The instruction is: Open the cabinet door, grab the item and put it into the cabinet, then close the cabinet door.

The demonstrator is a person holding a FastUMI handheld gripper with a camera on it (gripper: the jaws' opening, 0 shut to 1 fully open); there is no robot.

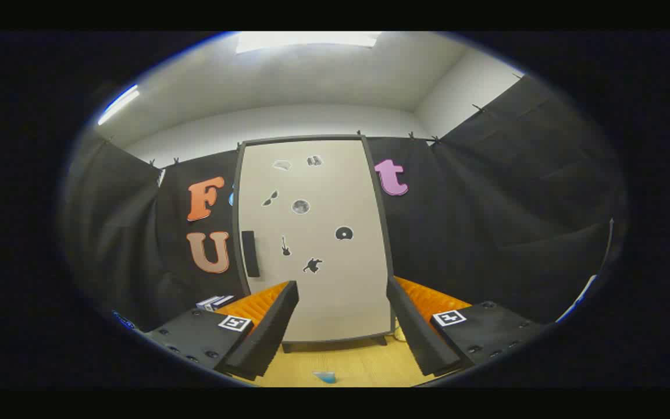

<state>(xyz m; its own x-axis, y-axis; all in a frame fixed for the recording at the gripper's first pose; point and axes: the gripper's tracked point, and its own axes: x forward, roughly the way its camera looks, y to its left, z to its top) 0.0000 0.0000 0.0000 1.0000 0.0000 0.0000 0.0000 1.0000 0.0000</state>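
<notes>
Straight ahead of the gripper (342, 326) stands the cabinet (314, 238), upright on a pale wooden table (364, 364), its tall axis running up and down and its door (323, 291) facing the camera, fully closed. That door is a smooth, flat, off-white panel in a thin dark frame, rectangular with the fisheye bowing its sides outward. Small black-and-grey stickers (300, 206) are scattered across it: a round disc, a guitar shape, a pair of glasses and a few others too small to make out. Along the door's left side sits a short, dark, vertical bar, the handle (250, 254), with its long axis upright.

Down below, the two fingers are spread wide apart, angled like a funnel toward the foot of the cabinet, and they grip nothing. Each one is a blocky wedge with a ribbed inner face, and each carries a small square black-and-white marker (449, 318) on top. The bottom edge of the door shows in the gap between them.

On the table, between the fingers and closer to the camera than the cabinet, lies a small blue wedge-shaped item (325, 377), only partly seen. Beside the left finger, something white and dark, box-like (214, 302), lies low against the cloth wall. Black fabric hangs behind everything, clipped along its top.
</notes>
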